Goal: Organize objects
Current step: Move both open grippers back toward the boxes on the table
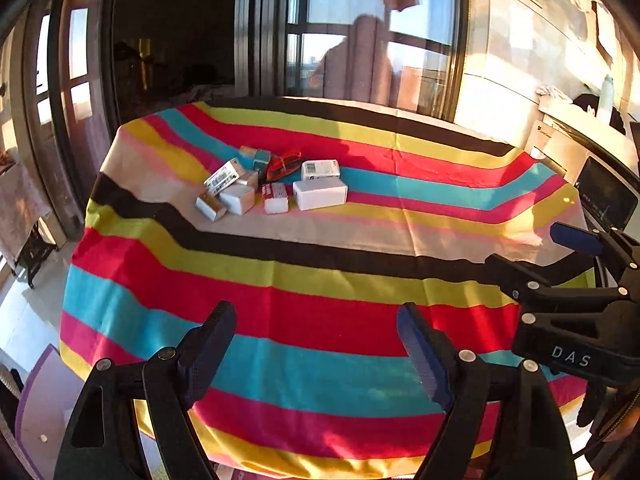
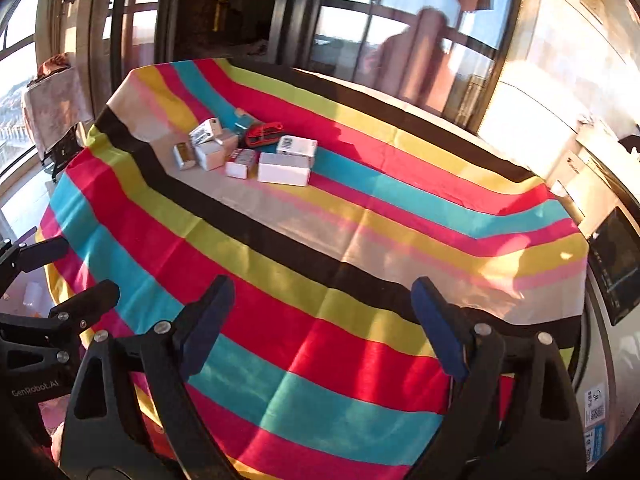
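Observation:
Several small boxes lie in a cluster on the far left of a striped tablecloth (image 1: 320,280): a big white box (image 1: 320,194), a labelled white box (image 1: 320,169), a red-and-white box (image 1: 275,197), a silvery box (image 1: 210,207), teal boxes (image 1: 260,157), and a red-and-black item (image 1: 282,165). My left gripper (image 1: 316,356) hovers open over the near stripes, nothing between its fingers. My right gripper (image 2: 324,328) is open and empty too, also near the front edge; it shows in the left wrist view (image 1: 536,256). The big white box (image 2: 285,169) is far ahead of both.
The table stands before tall windows (image 1: 376,32) with a person's reflection in the glass. A dark screen (image 1: 604,196) and white appliances line the right side. A cloth-draped stand (image 2: 56,96) is at the far left. The tablecloth (image 2: 360,240) hangs over the near edge.

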`<state>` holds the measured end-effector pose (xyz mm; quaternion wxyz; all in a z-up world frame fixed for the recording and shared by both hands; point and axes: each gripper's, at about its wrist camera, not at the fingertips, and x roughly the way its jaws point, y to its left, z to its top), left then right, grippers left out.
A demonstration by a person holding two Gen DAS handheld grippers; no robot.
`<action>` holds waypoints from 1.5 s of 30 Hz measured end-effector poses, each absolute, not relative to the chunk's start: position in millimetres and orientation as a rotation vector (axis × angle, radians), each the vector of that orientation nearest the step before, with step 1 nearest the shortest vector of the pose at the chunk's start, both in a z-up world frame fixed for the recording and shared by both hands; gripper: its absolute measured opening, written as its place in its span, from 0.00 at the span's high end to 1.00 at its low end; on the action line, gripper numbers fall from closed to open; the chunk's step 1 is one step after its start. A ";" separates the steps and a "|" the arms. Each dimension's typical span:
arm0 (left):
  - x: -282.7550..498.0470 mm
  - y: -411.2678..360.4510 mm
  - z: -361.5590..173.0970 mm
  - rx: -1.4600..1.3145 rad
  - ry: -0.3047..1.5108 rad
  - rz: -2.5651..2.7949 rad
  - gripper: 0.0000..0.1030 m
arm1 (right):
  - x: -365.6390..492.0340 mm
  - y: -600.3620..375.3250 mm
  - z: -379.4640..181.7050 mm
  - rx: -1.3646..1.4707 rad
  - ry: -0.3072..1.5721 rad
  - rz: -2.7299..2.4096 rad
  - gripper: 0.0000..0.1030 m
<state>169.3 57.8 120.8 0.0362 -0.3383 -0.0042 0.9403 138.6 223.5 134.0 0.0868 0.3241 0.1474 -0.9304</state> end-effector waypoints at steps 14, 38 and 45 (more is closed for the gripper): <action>153.4 91.6 134.9 -1.006 0.043 2.867 0.19 | 130.4 278.1 135.6 1.012 0.287 -2.859 0.11; 156.5 63.9 123.1 -1.061 -0.019 2.893 0.19 | 129.5 251.4 127.8 1.026 0.348 -2.790 0.10; 154.8 58.7 119.1 -1.077 -0.035 2.898 0.19 | 127.9 244.2 124.4 1.031 0.367 -2.775 0.10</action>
